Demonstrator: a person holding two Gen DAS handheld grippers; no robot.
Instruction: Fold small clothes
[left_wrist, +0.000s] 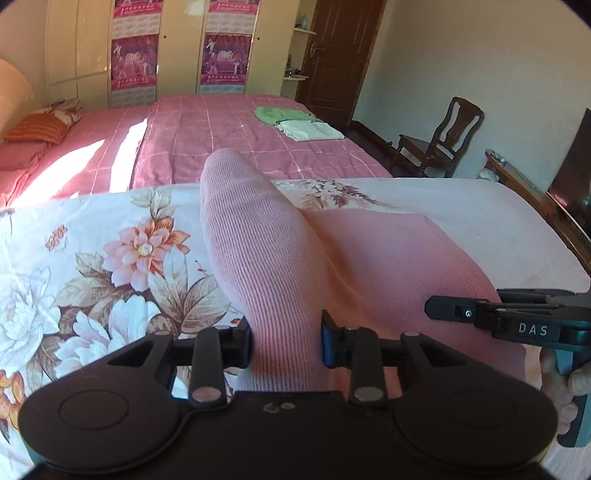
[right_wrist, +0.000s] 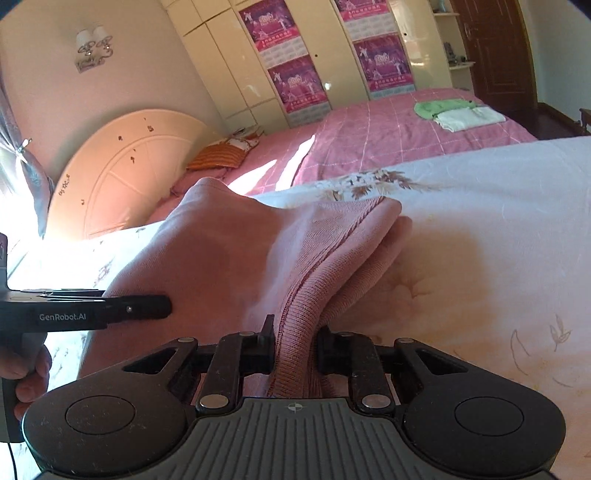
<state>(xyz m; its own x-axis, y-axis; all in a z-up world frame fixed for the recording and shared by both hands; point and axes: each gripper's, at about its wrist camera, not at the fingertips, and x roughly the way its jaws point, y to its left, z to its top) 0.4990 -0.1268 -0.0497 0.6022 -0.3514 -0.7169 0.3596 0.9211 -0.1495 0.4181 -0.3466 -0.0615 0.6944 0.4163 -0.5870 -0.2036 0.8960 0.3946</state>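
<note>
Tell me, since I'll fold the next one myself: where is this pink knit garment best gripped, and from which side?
Grip the pink knit garment at its near ribbed edge, coming from the near side of the floral quilt. Both the left gripper and right gripper are shut on that edge; it bunches thin enough to pinch, while the rest lies spread.
</note>
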